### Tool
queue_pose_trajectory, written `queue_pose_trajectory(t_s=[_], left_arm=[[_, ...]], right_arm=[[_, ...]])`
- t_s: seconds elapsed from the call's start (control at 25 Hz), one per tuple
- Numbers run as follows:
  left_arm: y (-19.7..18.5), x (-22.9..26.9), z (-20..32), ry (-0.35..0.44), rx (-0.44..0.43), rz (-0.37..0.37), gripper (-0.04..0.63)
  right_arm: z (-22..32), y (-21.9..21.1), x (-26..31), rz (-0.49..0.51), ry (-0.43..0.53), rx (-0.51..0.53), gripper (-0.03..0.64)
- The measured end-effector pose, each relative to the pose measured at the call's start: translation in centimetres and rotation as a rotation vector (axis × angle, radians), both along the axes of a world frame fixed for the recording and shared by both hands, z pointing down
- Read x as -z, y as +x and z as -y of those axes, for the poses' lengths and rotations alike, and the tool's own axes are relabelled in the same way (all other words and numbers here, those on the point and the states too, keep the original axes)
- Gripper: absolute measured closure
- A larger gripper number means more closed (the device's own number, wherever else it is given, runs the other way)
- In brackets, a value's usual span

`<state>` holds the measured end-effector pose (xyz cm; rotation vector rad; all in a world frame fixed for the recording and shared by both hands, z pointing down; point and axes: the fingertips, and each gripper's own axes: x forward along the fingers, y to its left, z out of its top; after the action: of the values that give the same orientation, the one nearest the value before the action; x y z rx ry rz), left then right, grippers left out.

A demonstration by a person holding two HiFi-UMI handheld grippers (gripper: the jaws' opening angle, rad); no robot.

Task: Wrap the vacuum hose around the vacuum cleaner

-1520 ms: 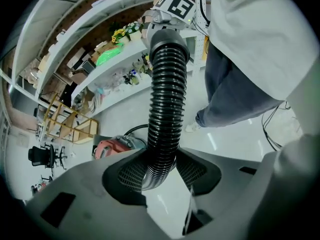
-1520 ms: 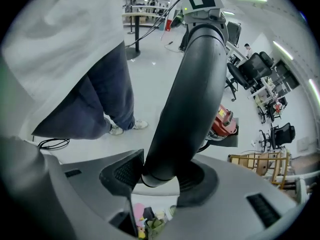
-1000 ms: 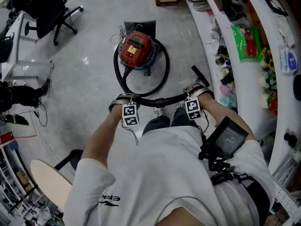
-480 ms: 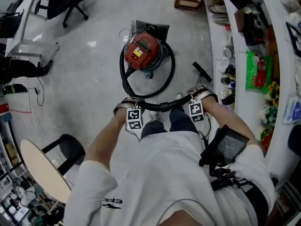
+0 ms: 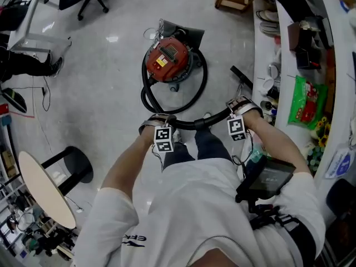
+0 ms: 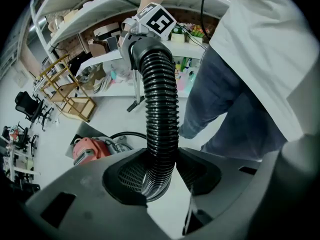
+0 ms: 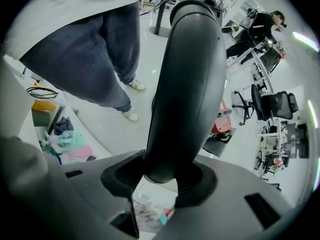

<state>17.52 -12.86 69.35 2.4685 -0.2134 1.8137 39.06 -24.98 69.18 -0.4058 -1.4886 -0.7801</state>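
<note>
- While the left gripper (image 5: 158, 121) and right gripper (image 5: 240, 105) each clamp the vacuum hose (image 5: 198, 88), it half-circles the vacuum cleaner (image 5: 167, 57).
- Risk: a hard sideways pull could drag the vacuum cleaner or spring the loop loose.

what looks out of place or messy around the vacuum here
Nothing spilled or broken. The hose lies in a loose loop on the floor partly round the red vacuum, not wound on it; its free end is held by the left claw and right claw.
</note>
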Motion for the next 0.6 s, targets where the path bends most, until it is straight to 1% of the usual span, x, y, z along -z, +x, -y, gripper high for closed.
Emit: queue_pose_trajectory(t_s=[0.32, 0.44, 0.6], left_arm=[[3.7, -1.3, 2.4, -0.032, 0.090, -0.019, 0.436], [4.8, -1.6, 3.2, -0.042, 0.125, -0.045, 0.436], [5.7, -2.5, 4.4, -0.056, 0.151, -0.097, 0.436]], right_arm=[[5.2, 2.1, -0.8, -0.036, 0.013, 0.115, 0.445], [7.2, 2.2, -0.9, -0.055, 0.028, 0.152, 0.445], [9.8, 1.9, -1.2, -0.086, 0.049, 0.199, 0.446]])
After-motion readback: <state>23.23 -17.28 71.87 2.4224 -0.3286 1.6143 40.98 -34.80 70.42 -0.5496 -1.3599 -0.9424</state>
